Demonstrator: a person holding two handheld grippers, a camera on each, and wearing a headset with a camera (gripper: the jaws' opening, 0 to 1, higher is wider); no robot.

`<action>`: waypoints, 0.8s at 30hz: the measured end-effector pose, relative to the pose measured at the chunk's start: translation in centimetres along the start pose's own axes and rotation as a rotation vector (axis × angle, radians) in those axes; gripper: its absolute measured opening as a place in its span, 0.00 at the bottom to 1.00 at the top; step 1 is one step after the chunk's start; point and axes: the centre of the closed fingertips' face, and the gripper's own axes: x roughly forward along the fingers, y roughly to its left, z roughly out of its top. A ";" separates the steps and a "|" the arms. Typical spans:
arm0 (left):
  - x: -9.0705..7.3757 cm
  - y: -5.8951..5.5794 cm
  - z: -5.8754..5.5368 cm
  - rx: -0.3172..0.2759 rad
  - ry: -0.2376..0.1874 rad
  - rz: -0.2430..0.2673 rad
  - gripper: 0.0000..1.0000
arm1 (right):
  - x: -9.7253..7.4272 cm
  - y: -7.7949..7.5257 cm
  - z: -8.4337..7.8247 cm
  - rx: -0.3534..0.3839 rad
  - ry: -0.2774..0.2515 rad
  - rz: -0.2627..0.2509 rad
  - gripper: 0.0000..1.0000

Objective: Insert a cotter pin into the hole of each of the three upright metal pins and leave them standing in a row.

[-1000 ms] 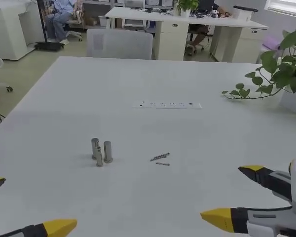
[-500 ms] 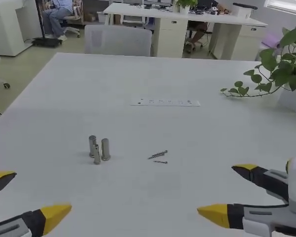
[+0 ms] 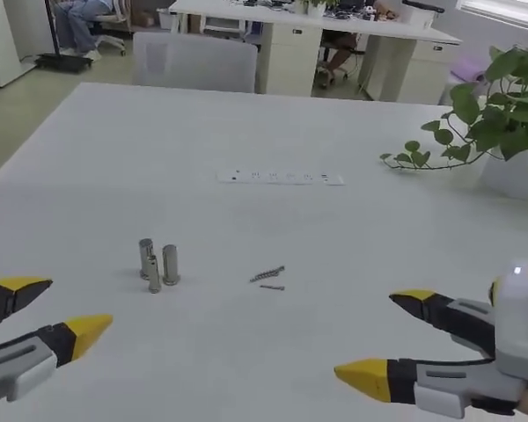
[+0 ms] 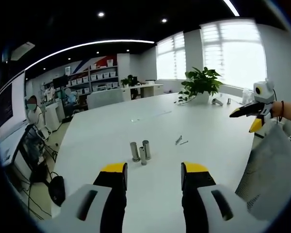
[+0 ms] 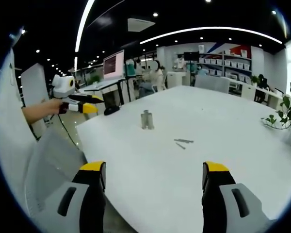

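Well, 3 pins (image 3: 157, 265) stand clustered on the table (image 3: 334, 229), with cotters (image 3: 267, 275) lying nearby. Both the left gripper (image 3: 66, 305) and right gripper (image 3: 378, 334) hang open, empty. Best pinch 1 cotter by an end, leaving its tip free.

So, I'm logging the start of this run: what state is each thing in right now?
metal pins: upright, clustered close together, not in a row.
cotter pins: lying loose on the table, apart from the metal pins.
left gripper: open, empty.
right gripper: open, empty.
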 end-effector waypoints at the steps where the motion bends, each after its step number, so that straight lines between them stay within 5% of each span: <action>1: 0.3 0.1 0.0 0.001 -0.004 -0.001 0.42 | 0.1 0.0 0.0 0.000 0.001 0.002 0.82; 10: 3.7 0.6 -0.2 0.056 -0.003 -0.040 0.36 | 0.8 -0.2 0.4 0.001 0.001 0.015 0.80; 24: 8.4 2.3 -1.4 0.032 0.026 -0.059 0.29 | 1.3 -0.5 0.8 0.006 -0.021 0.017 0.75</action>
